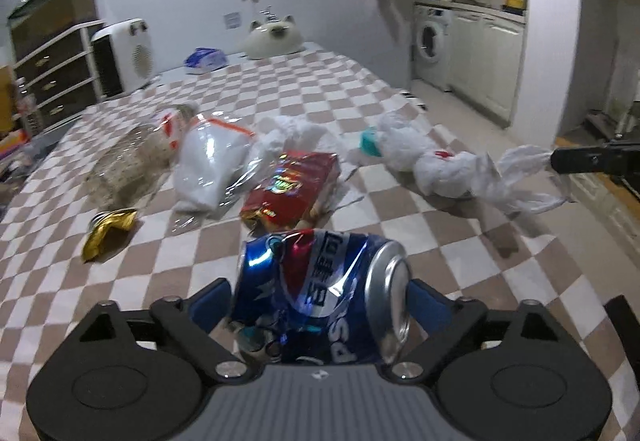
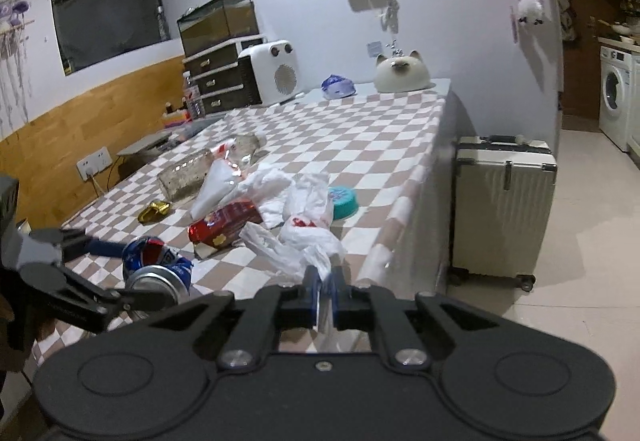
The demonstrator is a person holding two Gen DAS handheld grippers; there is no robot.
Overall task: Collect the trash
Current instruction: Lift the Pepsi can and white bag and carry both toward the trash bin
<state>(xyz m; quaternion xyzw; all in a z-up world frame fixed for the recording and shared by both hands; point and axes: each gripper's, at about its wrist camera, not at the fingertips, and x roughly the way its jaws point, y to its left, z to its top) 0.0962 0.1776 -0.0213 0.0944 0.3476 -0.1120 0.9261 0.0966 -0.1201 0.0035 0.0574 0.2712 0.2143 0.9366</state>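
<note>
On the checkered desk point(image 2: 360, 129) lie one crushed blue can point(image 1: 320, 293), one red snack packet point(image 1: 292, 185) and one gold wrapper point(image 1: 106, 233). There is one clear plastic bottle point(image 1: 132, 157), one clear zip bag point(image 1: 208, 161) and one teal lid point(image 2: 343, 201). White plastic bags number at least two point(image 1: 440, 165) point(image 1: 296, 133).

You faced a pale wall point(image 2: 460, 21) hung with decorations. A white suitcase point(image 2: 502, 205) stood beside the checked table point(image 2: 360, 137).

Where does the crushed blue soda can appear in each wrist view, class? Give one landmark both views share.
Left wrist view: crushed blue soda can bottom centre, between the left claw's fingers.
Right wrist view: can lower left, on the checkered tablecloth.
Shared landmark: red snack packet, just beyond the can.
</note>
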